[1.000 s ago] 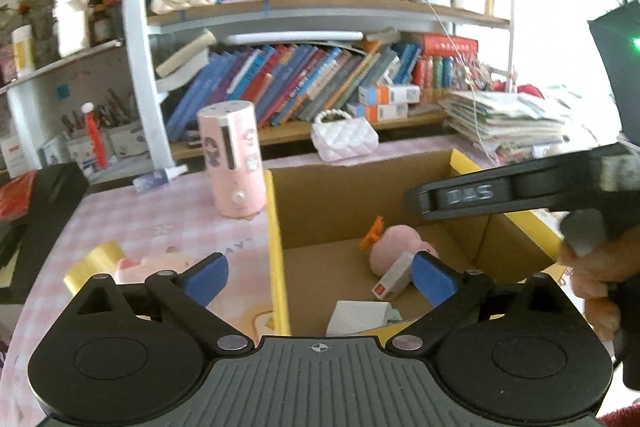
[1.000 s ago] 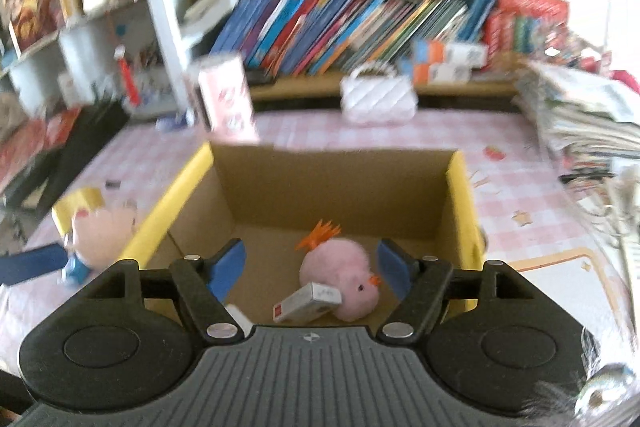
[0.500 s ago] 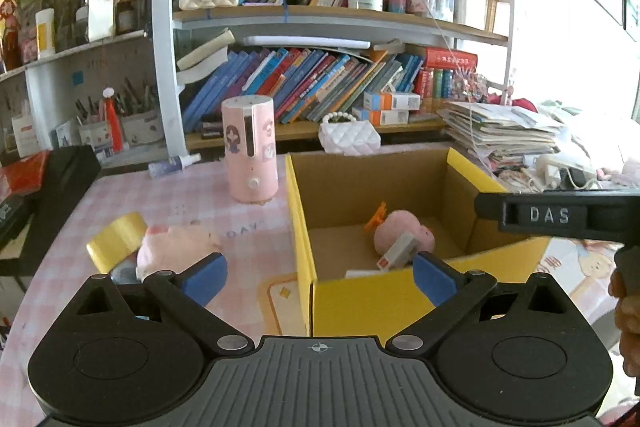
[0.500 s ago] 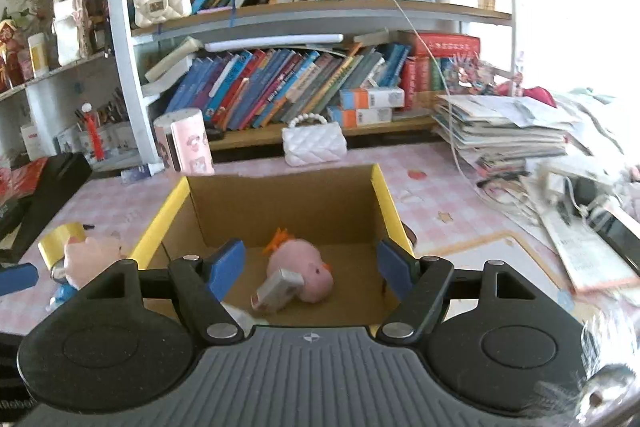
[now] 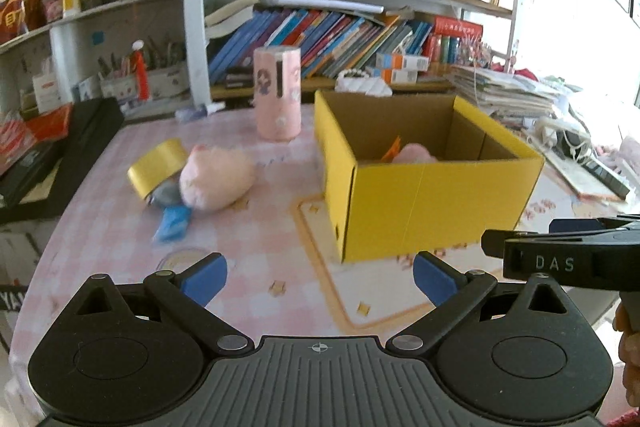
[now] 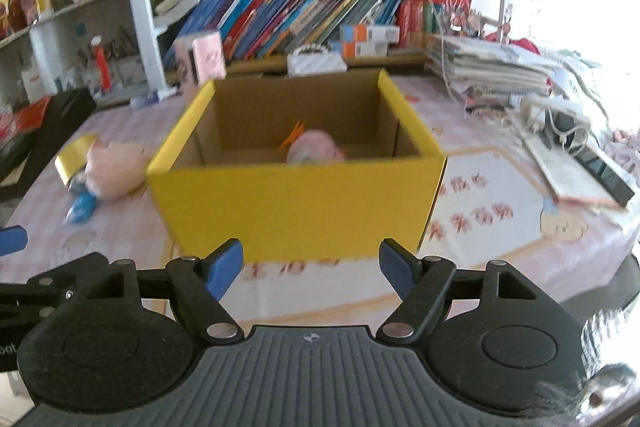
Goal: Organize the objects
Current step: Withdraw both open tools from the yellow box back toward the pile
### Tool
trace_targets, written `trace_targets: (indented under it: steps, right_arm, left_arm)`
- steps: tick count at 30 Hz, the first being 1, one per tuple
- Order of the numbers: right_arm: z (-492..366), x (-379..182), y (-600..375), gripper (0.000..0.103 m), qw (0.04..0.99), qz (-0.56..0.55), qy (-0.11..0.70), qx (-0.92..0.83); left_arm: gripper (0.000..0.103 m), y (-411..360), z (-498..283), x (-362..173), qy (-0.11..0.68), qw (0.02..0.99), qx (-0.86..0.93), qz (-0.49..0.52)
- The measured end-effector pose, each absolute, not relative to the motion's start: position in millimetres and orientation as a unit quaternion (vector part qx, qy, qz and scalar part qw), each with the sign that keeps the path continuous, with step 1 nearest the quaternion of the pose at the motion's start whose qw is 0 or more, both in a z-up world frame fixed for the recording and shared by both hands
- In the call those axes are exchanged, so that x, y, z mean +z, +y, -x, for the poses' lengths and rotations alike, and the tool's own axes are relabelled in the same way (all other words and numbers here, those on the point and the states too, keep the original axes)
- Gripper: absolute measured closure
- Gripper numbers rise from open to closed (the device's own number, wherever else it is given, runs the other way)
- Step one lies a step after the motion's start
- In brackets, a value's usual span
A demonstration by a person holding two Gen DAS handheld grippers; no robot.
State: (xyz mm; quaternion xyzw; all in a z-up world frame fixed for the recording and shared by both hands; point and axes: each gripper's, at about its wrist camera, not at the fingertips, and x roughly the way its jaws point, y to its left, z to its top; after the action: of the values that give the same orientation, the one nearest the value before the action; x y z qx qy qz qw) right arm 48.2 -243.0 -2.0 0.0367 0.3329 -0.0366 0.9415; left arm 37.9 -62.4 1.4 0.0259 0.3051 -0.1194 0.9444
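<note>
The worktop (image 5: 100,227) with its pink checked cloth carries everything I am sorting, and the yellow cardboard box (image 5: 432,203) stands near its middle, at about one o'clock from my left gripper (image 5: 320,277) and dead ahead at twelve from my right gripper (image 6: 311,265). I judge the job partly done: inside the box a pink plush with an orange tuft (image 6: 314,147) already lies on the floor of the box, though the near wall hides whatever else may be down there. What is left sits in a cluster at ten o'clock in the left view, well apart from the box: a second pink plush toy (image 5: 218,177), touching it a roll of yellow tape (image 5: 158,165) at its far left side, and just beside it on the near side a small blue item (image 5: 174,223) too blurred to name. A tall pink cylinder (image 5: 278,93) stands upright at twelve o'clock beyond them, just left of the box's far corner; whether it belongs in the box I cannot say. Both my grippers are spread wide and carry nothing, each hanging over the near edge of the worktop short of the box. My guess is the plush cluster wants collecting next, probably by the left side, which is nearer to it.
</note>
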Motion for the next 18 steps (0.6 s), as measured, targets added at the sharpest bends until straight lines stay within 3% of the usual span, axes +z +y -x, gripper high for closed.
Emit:
trace_targets:
  steps: [18]
  right_arm:
    - [-2.3,-21.4,-189.7,0.024,0.928,-0.041,0.37,0.0]
  left_arm:
    - [0.002,-16.7,4.1,-7.5,0.329,0.939,-0.097,-0.029]
